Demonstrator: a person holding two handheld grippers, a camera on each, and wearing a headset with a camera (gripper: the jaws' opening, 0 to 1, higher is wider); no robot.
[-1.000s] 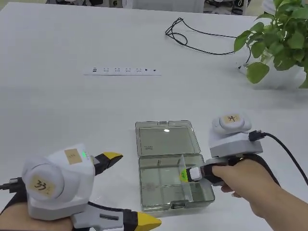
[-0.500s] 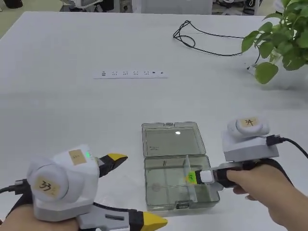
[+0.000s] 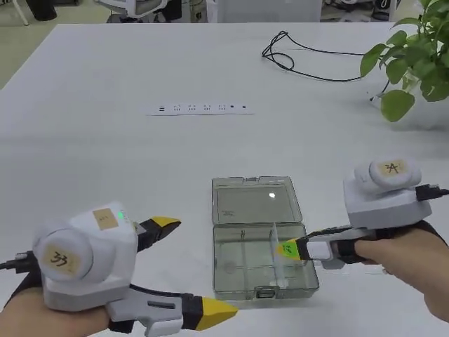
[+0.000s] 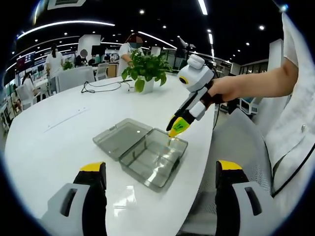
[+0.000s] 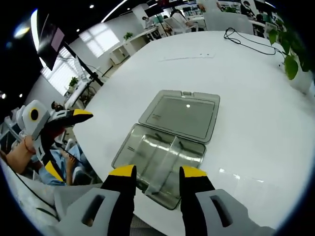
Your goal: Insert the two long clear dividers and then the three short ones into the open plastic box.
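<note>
The open smoky-clear plastic box (image 3: 223, 270) lies in front of me, its lid (image 3: 245, 200) folded flat on the table behind the tray. One long clear divider (image 3: 272, 242) stands upright along the tray (image 5: 140, 147). My right gripper (image 3: 287, 248) hovers at the tray's right side, just above the rim. In the right gripper view its jaws (image 5: 158, 172) stand apart with nothing between them and look down on the divider (image 5: 171, 153). My left gripper (image 3: 189, 270) hangs wide open to the left of the box, clear of it and empty.
A white power strip (image 3: 200, 108) lies further back on the white table. A black cable (image 3: 302, 56) and a potted plant (image 3: 414, 56) are at the far right. The table's near edge runs close behind the box (image 4: 147, 164).
My right gripper has drawn back to the right out of the tray, leaving the divider standing there. The left gripper has stayed put. The head camera has shifted.
</note>
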